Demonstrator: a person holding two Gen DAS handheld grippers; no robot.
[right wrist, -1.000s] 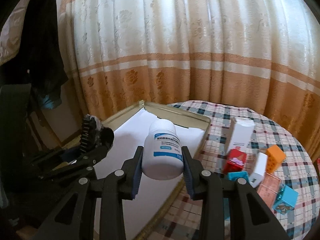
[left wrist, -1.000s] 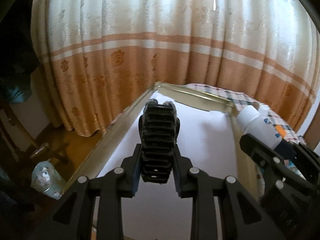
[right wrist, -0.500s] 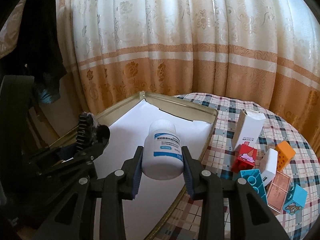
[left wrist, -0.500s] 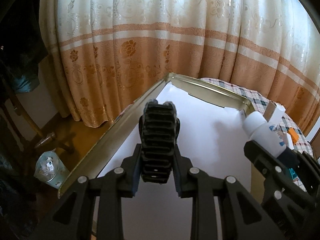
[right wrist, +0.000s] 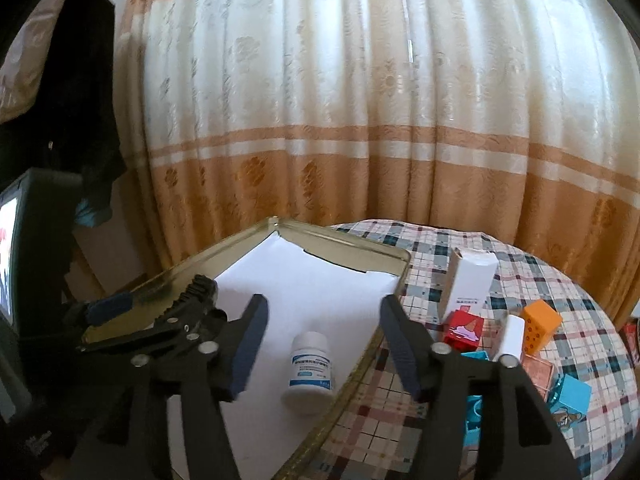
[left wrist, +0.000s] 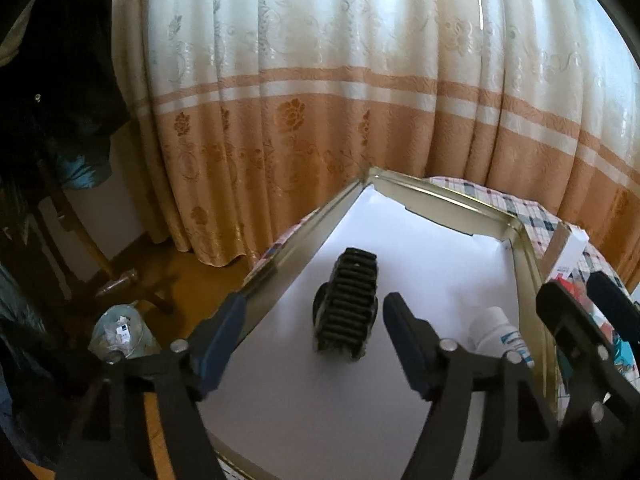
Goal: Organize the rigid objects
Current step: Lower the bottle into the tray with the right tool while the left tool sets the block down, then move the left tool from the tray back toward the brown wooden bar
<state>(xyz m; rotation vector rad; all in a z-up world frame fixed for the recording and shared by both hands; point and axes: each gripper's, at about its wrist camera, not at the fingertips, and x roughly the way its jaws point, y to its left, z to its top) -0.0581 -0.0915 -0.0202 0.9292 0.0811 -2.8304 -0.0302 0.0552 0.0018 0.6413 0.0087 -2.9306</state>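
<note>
Left wrist view first. The left gripper (left wrist: 310, 328) has just been opening, and its two fingers now stand wide apart with nothing pressed between them. The black ribbed clip (left wrist: 347, 303) lies on the white paper inside the gold metal tray (left wrist: 280, 256), between the fingers but not touching them. It looks hard and stiff, with ridges along its sides. I think it is light, and the ridges should stop it from sliding, so the best place to pinch it is across its two long ribbed sides. The white pill bottle (left wrist: 498, 334) stands in the tray near the right rim, partly hidden behind a finger.

Right wrist view next. The right gripper (right wrist: 322, 340) has also just been opening. Its fingers are far apart and the white pill bottle (right wrist: 309, 368) stands upright on the paper between them, free of both pads. The bottle is smooth, round plastic, so I think it could slip or tip over if pushed. It would be best held around its middle, on the blue label. The left gripper (right wrist: 160, 312) shows at the left edge, over the tray's rim (right wrist: 360, 248). On the checked tablecloth (right wrist: 540, 276) beside the tray wait a tall white carton (right wrist: 470, 284), a red box (right wrist: 464, 330), an orange block (right wrist: 541, 327) and a blue box (right wrist: 572, 400), all still outside the tray.
</note>
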